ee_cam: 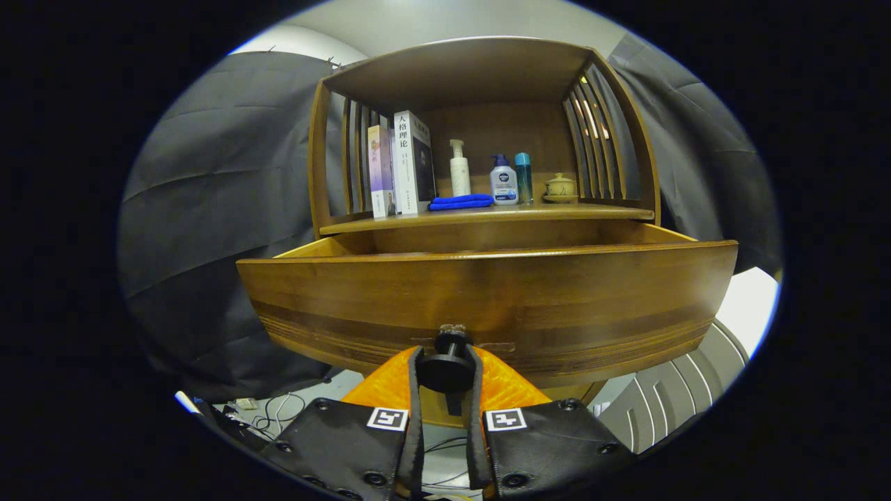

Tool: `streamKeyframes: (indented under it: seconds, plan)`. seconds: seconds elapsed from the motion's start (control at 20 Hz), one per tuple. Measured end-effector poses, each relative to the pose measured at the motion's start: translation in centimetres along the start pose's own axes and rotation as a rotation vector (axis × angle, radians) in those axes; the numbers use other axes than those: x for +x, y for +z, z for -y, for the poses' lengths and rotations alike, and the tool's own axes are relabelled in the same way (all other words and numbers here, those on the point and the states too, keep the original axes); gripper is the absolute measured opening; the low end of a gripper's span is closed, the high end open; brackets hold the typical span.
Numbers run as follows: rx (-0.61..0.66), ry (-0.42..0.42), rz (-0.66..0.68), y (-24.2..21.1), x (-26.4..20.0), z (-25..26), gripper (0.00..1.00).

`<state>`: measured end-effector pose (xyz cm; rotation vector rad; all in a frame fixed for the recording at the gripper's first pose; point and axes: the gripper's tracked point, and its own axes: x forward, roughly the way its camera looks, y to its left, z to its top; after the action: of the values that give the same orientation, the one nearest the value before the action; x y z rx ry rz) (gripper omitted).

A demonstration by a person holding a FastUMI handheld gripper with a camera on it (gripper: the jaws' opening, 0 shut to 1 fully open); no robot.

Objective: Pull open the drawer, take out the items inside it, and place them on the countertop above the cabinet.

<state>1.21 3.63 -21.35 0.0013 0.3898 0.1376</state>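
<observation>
The claw [445, 372], closed on the knob [446, 369] at the drawer [487, 299] front's 6 o'clock, has it pulled out below the tabletop [487, 217]; next, I judge: release, rise, reach into the unseen interior.

The drawer [487, 299] stands pulled out below the surface [487, 216], its knob [446, 369] between the tool's [445, 379] fingers. On the surface, books [404, 163] stand left, a folded cloth [461, 202] just right of them. Behind the cloth is a pump bottle [459, 168]; two more bottles [511, 179] and a lidded cup [560, 186] follow rightward.
</observation>
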Motion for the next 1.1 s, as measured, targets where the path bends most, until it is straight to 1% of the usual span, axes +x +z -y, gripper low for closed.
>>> streamKeyframes:
  seconds: [0.5,1.0,1.1]
  plan:
    - [-0.046,0.091,-0.040,-2.0,-4.2,-1.9,0.27]
    - [-0.084,0.127,-0.064,-3.0,-6.1,-2.3,0.27]
    - [-0.061,0.152,-0.068,-3.0,-6.2,-2.4,0.35]
